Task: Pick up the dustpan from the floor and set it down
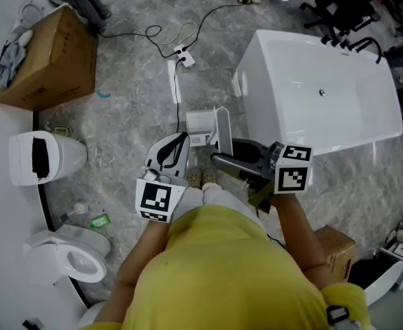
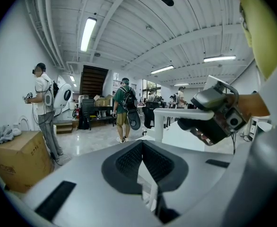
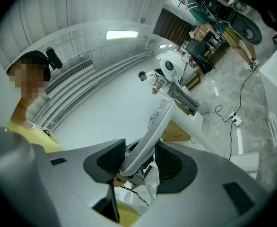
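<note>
The white dustpan point(image 1: 200, 124) hangs just above the grey floor in front of the person's feet, with its long handle point(image 1: 223, 130) standing up from it. My right gripper point(image 1: 216, 159) is shut on that handle. In the right gripper view the white handle point(image 3: 150, 131) runs up between the dark pads of the right gripper point(image 3: 138, 160). My left gripper point(image 1: 177, 143) is beside it on the left, shut, with nothing in it. The left gripper point(image 2: 143, 164) shows its pads meeting at the tips. From there the dustpan handle point(image 2: 186, 113) and the right gripper point(image 2: 214, 119) are close on the right.
A white bathtub point(image 1: 325, 95) stands right of the dustpan. A cardboard box point(image 1: 47, 60), a white bin point(image 1: 47, 158) and a toilet point(image 1: 67, 256) line the left wall. A power strip with cables point(image 1: 183, 57) lies beyond. Other people point(image 2: 124, 108) stand farther off.
</note>
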The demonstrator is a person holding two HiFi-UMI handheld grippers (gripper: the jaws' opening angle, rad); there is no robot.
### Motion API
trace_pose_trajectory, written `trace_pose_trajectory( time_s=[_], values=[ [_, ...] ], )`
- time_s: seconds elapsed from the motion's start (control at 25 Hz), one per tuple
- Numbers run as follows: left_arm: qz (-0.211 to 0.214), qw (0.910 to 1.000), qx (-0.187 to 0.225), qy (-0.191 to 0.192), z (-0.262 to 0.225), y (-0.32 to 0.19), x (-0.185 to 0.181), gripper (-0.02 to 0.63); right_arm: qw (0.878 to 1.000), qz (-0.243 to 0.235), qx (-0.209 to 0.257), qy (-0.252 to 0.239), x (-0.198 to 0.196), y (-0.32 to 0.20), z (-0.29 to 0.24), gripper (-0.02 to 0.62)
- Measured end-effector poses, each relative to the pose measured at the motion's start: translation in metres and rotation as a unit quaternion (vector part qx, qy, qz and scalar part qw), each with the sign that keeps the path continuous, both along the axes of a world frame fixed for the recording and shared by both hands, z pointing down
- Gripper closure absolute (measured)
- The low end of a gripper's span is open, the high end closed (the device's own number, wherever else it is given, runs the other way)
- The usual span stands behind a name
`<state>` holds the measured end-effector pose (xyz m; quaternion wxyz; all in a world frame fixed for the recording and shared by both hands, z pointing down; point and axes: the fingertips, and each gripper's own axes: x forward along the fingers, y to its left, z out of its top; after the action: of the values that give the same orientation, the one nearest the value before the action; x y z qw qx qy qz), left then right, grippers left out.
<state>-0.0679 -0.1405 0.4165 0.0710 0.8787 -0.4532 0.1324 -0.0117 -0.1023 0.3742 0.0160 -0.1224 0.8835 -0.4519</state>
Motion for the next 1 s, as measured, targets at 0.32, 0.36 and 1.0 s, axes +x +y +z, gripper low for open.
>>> trace_pose_trajectory(
  time_s=[0.32,0.36,1.0],
  values=[
    [-0.001,1.0000,-0.006,-0.002,0.004,-0.001,-0.001,0.604,1.000,-0.002,-0.009,0.011,-0.004,-0.007,0.025,0.400],
    [-0.001,1.0000,-0.007,-0.002,0.005,-0.001,-0.001,0.604,1.000,-0.002,-0.009,0.015,-0.005,-0.008,0.030,0.400],
    [-0.007,0.9997,-0.024,-0.005,0.016,0.000,-0.005,0.604,0.997,-0.020,-0.026,0.071,-0.018,-0.043,0.138,0.408]
  ],
)
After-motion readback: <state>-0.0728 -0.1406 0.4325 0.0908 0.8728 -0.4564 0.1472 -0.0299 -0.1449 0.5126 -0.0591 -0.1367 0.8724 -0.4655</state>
